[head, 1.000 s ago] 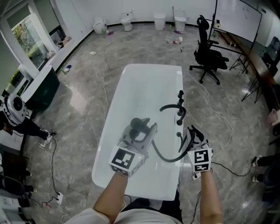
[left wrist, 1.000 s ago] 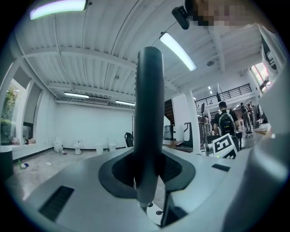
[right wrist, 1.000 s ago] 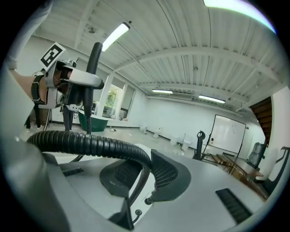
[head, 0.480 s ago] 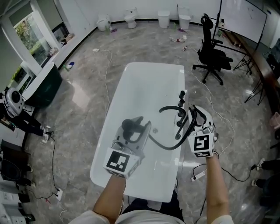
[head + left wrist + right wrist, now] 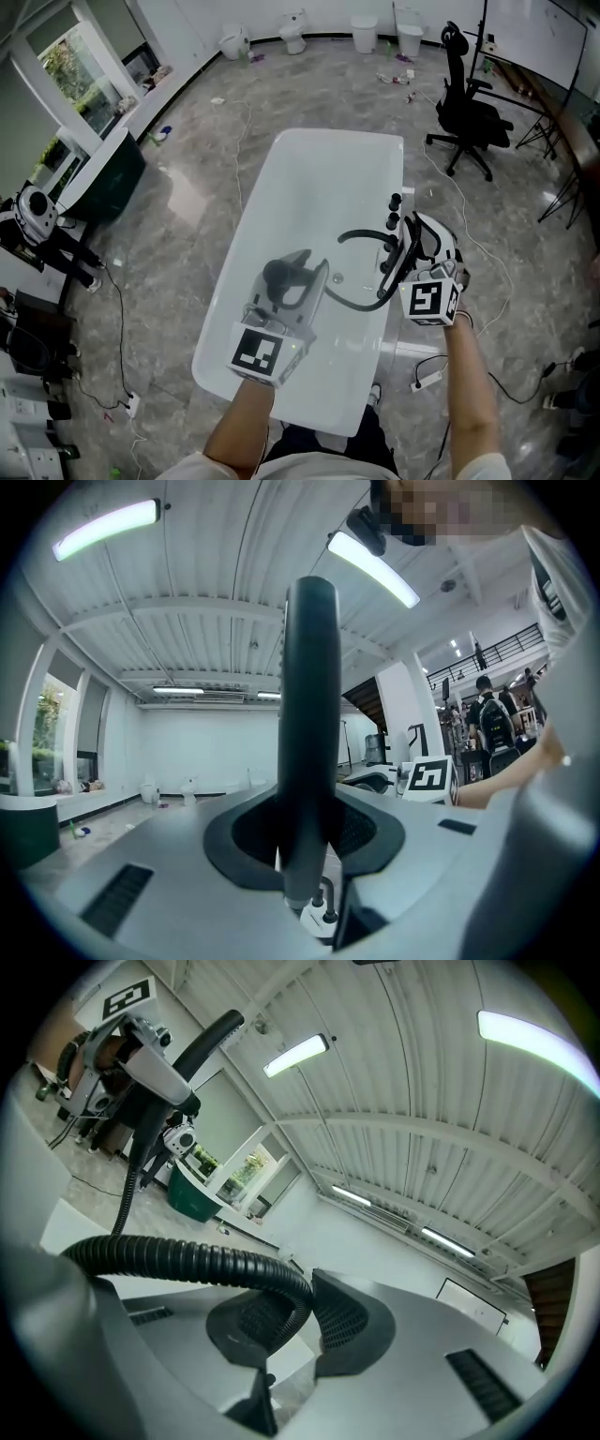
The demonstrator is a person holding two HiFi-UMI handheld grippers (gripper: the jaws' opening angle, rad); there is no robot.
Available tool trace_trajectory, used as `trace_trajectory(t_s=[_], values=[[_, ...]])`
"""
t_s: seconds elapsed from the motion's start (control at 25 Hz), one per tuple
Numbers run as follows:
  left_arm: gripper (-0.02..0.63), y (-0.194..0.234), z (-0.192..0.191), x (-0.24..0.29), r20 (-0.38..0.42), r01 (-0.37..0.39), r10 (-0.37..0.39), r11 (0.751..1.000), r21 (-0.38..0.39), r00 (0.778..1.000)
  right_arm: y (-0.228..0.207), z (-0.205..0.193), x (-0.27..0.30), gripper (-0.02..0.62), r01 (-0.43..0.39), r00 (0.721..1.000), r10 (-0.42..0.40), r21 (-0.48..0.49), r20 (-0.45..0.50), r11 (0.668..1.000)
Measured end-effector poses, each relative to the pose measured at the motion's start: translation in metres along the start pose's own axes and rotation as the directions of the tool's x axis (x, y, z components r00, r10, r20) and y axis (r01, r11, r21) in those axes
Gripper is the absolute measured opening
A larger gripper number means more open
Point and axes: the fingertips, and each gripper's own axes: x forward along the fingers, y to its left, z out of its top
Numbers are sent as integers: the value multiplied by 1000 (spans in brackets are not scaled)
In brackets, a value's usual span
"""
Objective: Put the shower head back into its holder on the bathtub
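Note:
The white bathtub [image 5: 309, 178] lies below me. My left gripper [image 5: 295, 278] hangs over its near half, shut on the dark shower head [image 5: 278, 274]. In the left gripper view the shower head's handle [image 5: 309, 714] stands upright between the jaws of the left gripper [image 5: 309, 860]. A black ribbed hose [image 5: 361, 302] runs from it to my right gripper [image 5: 412, 236], which is shut on the hose beside the black taps [image 5: 390, 221] on the tub's right rim. In the right gripper view the hose [image 5: 187, 1262] curves into the right gripper [image 5: 300, 1321]. I cannot make out the holder.
A black curved spout [image 5: 361, 234] reaches over the tub from the right rim. A black office chair [image 5: 473, 108] stands at the far right, a dark green cabinet [image 5: 103, 187] at the left. Cables and a power strip [image 5: 427, 375] lie on the stone floor.
My right gripper has carried the hose up along the tub's right rim to beside the taps and has rolled. The left gripper with the shower head has shifted slightly left.

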Motion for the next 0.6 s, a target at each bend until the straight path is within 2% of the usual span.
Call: trace_trajectory(t_s=[0.12, 0.24, 0.4, 0.6], values=[[106, -4, -2, 12, -11, -22, 22, 1000, -8, 1000, 6, -15, 17, 71, -53, 999, 53, -25, 1, 998], [106, -10, -12, 18, -34, -27, 27, 1000, -13, 999, 19, -38, 16, 71, -100, 995, 100, -10, -19, 995], [106, -16, -21, 26, -48, -32, 31, 999, -24, 998, 27, -62, 10, 71, -127, 991, 127, 14, -41, 992], [106, -28, -24, 42, -41, -22, 20, 999, -34, 999, 3, -78, -5, 71, -126, 991, 128, 44, -48, 991]])
